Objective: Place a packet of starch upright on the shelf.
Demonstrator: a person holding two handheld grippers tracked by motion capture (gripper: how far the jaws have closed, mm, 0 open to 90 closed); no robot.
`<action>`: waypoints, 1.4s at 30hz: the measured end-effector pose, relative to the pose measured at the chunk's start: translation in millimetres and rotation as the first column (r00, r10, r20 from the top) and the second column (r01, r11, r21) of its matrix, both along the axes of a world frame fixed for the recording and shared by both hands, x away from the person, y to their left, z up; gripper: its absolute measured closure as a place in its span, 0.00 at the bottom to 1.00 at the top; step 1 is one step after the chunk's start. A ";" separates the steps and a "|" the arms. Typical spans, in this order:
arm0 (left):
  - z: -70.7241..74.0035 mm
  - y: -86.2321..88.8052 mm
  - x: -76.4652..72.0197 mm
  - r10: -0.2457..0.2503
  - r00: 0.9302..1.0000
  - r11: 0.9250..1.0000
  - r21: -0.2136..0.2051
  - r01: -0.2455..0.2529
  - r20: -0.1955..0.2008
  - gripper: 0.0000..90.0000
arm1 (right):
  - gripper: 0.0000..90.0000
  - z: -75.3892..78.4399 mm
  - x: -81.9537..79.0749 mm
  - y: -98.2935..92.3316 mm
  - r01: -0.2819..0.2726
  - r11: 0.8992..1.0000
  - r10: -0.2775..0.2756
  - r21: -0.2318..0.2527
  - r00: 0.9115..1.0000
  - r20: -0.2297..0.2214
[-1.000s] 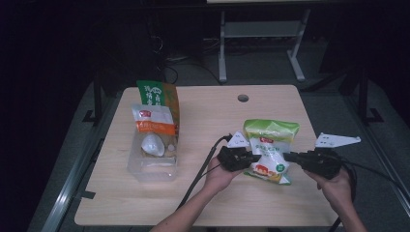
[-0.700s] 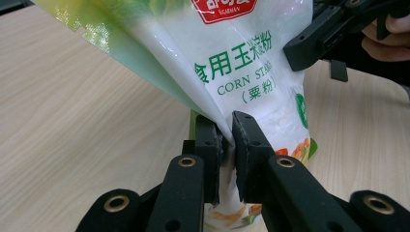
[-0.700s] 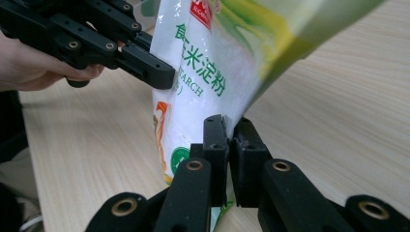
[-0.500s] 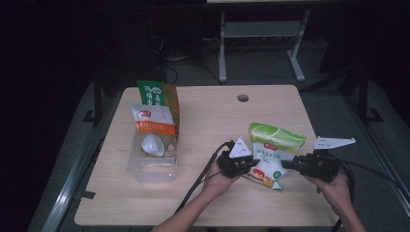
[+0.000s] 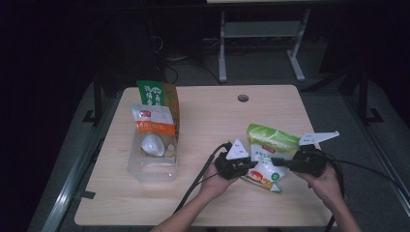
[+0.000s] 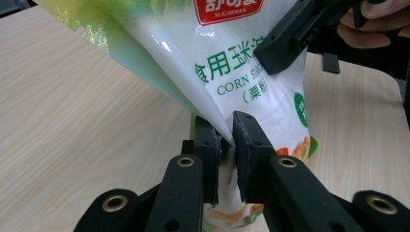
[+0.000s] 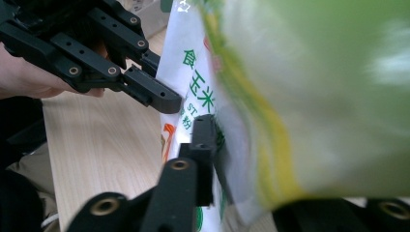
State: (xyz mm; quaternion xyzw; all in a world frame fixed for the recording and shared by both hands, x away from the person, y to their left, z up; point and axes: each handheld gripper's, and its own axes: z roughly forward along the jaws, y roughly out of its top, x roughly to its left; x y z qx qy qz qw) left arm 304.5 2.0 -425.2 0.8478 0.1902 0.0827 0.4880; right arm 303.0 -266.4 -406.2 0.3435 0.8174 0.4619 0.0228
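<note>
A white and green corn starch bag (image 5: 268, 150) hangs tilted just above the wooden table (image 5: 208, 116), between my two grippers. My left gripper (image 5: 249, 164) is shut on the bag's lower edge; in the left gripper view its jaws (image 6: 227, 130) pinch the film of the bag (image 6: 232, 72). My right gripper (image 5: 276, 162) reaches in from the right. Its jaws (image 7: 227, 140) have just been closing with the bag (image 7: 290, 96) between them, and one fingertip (image 7: 205, 130) presses on the bag. The other jaw is hidden behind the bag.
At the table's left stands a clear plastic box (image 5: 152, 169) with an orange and white bag (image 5: 154, 123) and a white pouch (image 5: 152, 145) in it. A green and orange pack (image 5: 157, 94) stands behind. A cable hole (image 5: 242, 98) lies far centre.
The bag lay flat on the table a second ago; it has been raised and tipped up. The right gripper has shifted left, closer onto the bag. The left gripper has kept its grip.
</note>
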 end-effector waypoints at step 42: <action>-4.5 80.9 -50.9 0.004 1.000 1.000 -0.004 -0.004 -0.025 0.45 | 1.00 52.6 9.4 45.6 0.024 0.996 -0.016 -0.082 0.996 0.092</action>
